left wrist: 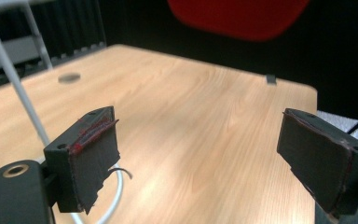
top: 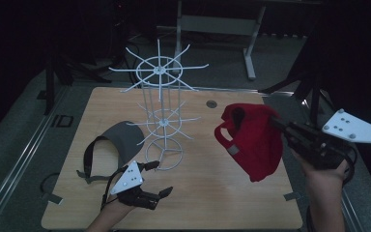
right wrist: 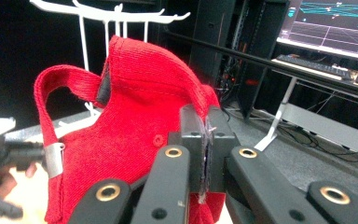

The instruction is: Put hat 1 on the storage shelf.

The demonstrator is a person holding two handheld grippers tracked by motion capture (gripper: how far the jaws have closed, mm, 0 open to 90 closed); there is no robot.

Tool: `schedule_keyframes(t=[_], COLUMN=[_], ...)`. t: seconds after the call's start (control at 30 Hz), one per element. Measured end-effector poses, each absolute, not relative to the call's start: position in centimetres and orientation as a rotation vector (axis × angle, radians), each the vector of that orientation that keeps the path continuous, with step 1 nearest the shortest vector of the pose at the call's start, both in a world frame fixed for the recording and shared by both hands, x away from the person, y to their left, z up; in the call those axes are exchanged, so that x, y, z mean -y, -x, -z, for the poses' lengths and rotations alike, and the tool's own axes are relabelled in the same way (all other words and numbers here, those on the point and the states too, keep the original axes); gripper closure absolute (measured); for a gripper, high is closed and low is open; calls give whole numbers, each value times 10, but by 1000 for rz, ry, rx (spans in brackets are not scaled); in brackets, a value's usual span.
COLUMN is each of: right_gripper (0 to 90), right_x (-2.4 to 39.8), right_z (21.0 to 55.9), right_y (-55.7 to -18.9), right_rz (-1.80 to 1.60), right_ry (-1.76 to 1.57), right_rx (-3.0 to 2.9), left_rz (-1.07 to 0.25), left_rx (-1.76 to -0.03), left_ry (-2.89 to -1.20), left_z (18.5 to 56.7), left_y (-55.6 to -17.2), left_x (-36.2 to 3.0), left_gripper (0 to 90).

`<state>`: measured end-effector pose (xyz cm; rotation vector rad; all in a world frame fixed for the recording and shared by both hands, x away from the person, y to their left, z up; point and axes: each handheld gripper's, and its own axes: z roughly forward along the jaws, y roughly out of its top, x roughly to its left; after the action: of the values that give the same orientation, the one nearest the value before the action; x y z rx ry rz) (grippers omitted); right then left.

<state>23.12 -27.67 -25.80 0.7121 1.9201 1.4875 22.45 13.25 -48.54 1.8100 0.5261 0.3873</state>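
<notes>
A red cap (top: 251,140) hangs in the air over the right half of the table, its strap loop turned toward the rack. My right gripper (top: 276,123) is shut on the cap's upper edge; in the right gripper view the jaws pinch the red fabric (right wrist: 140,116) at the gripper's tip (right wrist: 207,135). A white wire rack (top: 160,96) with hook arms stands at the table's middle. A grey cap (top: 118,140) lies on the table left of the rack's base. My left gripper (top: 160,180) is open just above the table, in front of the rack base (left wrist: 114,196), with nothing between its fingers.
The wooden table (top: 198,193) has a small round grommet (top: 211,104) at the back. Dark floor surrounds it, and a white desk frame (top: 251,48) stands behind. A monitor (right wrist: 335,23) glows on a desk at the far right in the right gripper view.
</notes>
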Motion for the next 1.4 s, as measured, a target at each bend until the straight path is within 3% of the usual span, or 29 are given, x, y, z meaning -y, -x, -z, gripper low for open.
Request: schedule_keyframes(t=[0.73,1.4], right_gripper=[886,885], right_x=[236,214], right_z=[214,238], right_y=[-275,-308], right_rz=[-1534,-1487], right_ry=[-711,-759], right_rx=[-1881,-1962], left_rz=[-386,-380], left_rx=[-652,-646], left_ry=[-1771,-1768], left_z=[529,533], left_y=[-218,-217], left_x=[-151,-148], left_gripper=[111,111])
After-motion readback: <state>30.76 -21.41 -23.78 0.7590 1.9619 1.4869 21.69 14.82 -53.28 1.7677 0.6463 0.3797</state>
